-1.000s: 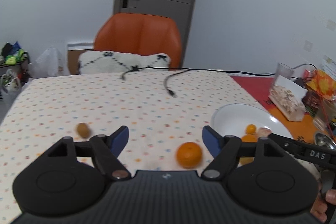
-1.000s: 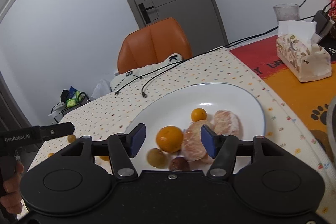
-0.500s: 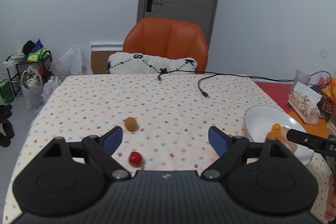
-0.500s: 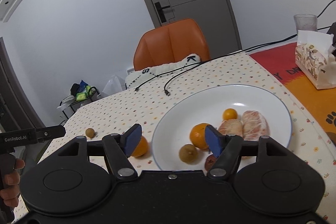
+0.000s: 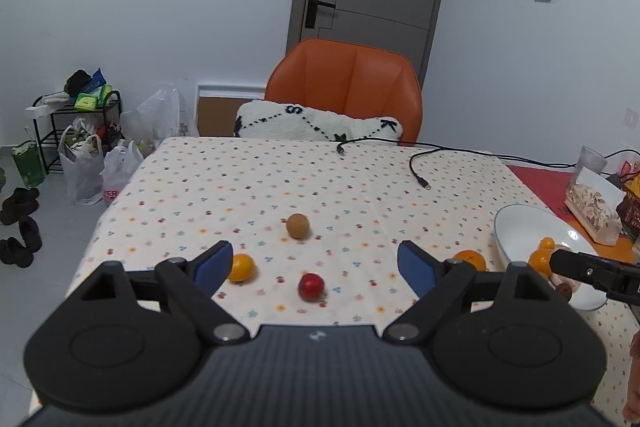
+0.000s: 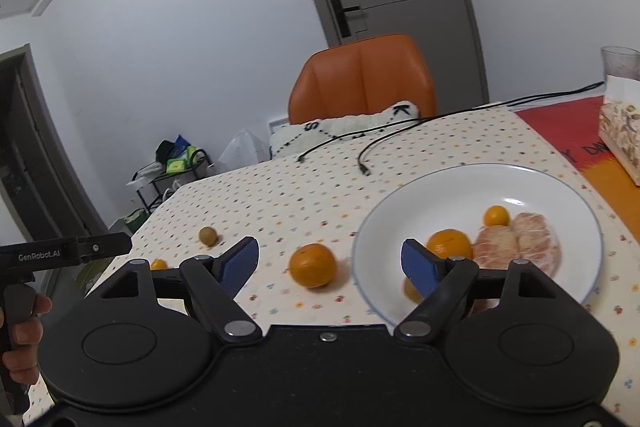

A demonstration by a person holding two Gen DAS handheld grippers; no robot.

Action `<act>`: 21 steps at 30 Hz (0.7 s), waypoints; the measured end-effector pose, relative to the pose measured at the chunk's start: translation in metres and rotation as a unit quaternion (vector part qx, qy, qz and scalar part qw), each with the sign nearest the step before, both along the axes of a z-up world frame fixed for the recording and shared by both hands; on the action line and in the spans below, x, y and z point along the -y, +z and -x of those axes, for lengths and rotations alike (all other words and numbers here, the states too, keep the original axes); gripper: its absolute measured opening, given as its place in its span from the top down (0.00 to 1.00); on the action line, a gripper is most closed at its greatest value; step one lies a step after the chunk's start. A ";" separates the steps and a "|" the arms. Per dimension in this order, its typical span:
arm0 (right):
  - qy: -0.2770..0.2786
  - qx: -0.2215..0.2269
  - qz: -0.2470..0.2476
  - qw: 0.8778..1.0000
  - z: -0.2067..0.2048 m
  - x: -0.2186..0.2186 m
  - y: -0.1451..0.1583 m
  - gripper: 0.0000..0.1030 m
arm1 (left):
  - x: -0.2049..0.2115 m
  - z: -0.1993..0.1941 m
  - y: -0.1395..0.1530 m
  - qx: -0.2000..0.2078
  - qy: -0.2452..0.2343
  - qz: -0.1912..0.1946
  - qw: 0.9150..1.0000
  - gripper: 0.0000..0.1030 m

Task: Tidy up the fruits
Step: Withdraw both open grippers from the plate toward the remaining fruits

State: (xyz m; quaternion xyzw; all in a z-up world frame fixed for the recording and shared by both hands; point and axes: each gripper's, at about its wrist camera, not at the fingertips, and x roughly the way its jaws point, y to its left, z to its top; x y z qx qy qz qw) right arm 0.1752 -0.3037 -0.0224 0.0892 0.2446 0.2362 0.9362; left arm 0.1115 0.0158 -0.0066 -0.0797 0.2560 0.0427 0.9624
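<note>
In the left wrist view my left gripper (image 5: 316, 261) stands open above the dotted tablecloth, nothing between its fingers. A red fruit (image 5: 311, 286) lies just ahead of it, a small yellow-orange fruit (image 5: 241, 267) by its left finger and a brown kiwi-like fruit (image 5: 297, 225) farther off. In the right wrist view my right gripper (image 6: 329, 263) has its jaws opening, and an orange (image 6: 313, 265) sits on the cloth between them, untouched. The white plate (image 6: 540, 183) holds an orange (image 6: 449, 245), a small citrus (image 6: 496, 216) and peeled pomelo segments (image 6: 516, 245).
Black cables (image 5: 420, 163) trail across the far side of the table. An orange chair (image 5: 344, 87) with a white cushion (image 5: 316, 125) stands behind it. A tissue box (image 6: 620, 131) and a glass (image 6: 620, 63) sit at the right on the red mat.
Both grippers have drawn back and swung left, widening their jaws. The red and yellow fruits came into the left view. The right gripper left the plate's fruit and now frames the loose orange.
</note>
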 end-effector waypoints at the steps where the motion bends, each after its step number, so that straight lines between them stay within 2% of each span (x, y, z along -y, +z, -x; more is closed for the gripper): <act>1: 0.004 0.001 0.002 1.000 0.001 -0.003 0.000 0.25 | -0.002 0.001 -0.001 0.000 0.001 0.002 1.000 0.15; 9: 0.017 -0.005 0.020 1.000 0.004 -0.024 -0.004 0.30 | -0.011 0.007 -0.011 -0.004 0.006 0.014 1.000 0.18; 16: 0.025 -0.016 0.036 0.999 0.001 -0.039 -0.011 0.35 | -0.015 0.004 -0.020 -0.012 0.002 0.024 1.000 0.31; 21: 0.026 -0.019 0.047 0.998 -0.002 -0.049 -0.015 0.35 | -0.016 -0.001 -0.027 -0.016 0.000 0.028 0.999 0.36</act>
